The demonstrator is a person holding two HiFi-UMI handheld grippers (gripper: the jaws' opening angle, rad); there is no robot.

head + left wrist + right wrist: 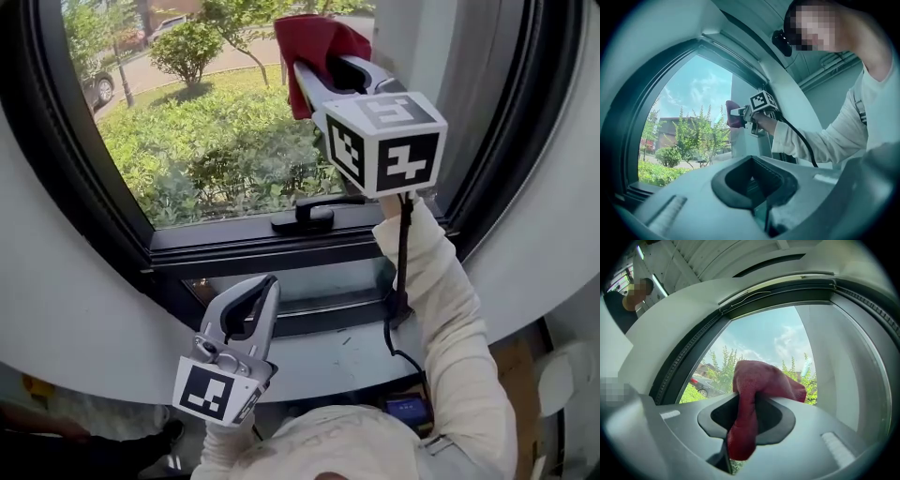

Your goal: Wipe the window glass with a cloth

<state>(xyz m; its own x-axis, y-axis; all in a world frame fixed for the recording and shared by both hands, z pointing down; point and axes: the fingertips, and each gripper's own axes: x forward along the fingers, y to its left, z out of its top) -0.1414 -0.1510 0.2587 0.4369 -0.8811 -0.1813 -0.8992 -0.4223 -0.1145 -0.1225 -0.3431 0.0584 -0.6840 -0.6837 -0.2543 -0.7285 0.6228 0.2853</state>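
Left gripper [269,283] low over the sill [319,354], jaws together, nothing between them. Farther up, right gripper [302,73] clamped on red cloth [317,42], held at window glass [206,141], upper right; contact unclear.

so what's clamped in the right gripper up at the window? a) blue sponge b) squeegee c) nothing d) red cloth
D: the right gripper is shut on a red cloth, raised in front of the window glass.
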